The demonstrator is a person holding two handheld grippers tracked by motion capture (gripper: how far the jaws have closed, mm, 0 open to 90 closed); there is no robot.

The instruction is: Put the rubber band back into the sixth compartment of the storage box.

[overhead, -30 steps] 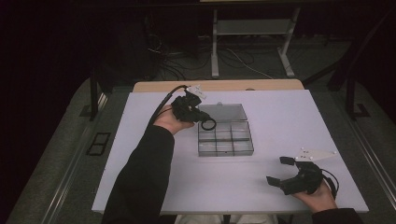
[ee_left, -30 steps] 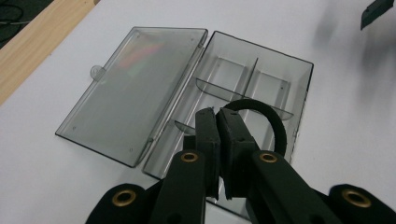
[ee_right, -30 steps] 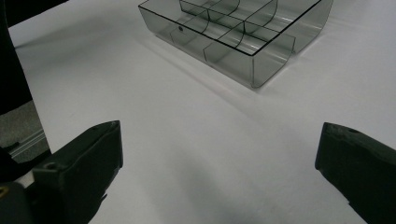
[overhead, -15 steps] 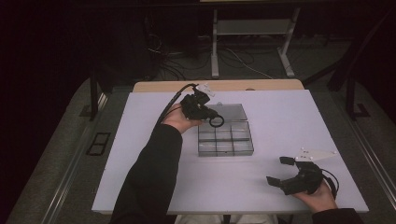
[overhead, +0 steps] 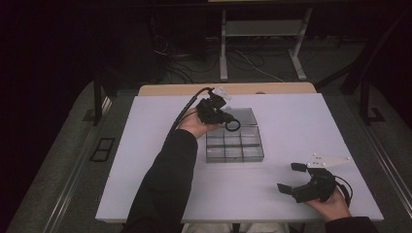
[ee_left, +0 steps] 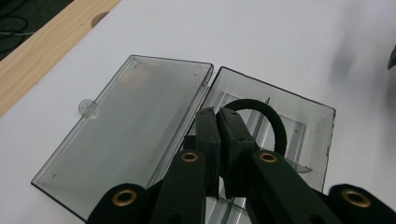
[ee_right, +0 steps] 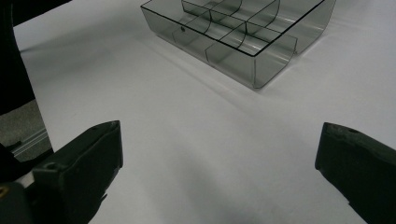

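Your left gripper (ee_left: 217,122) has its fingers pinched tight on a black ring (ee_left: 268,122), which hangs over the far row of the clear box (overhead: 234,145), next to the hinge. The open lid (ee_left: 126,130) lies flat on the worktop (overhead: 301,126) beyond that hinge. The ring's loop reaches past the fingertips, out over the cells, so the drop looks to be straight down from your left hand. Your right gripper (overhead: 305,180) rests well to the near right of the box, fingers spread wide and empty, the farther of the two.
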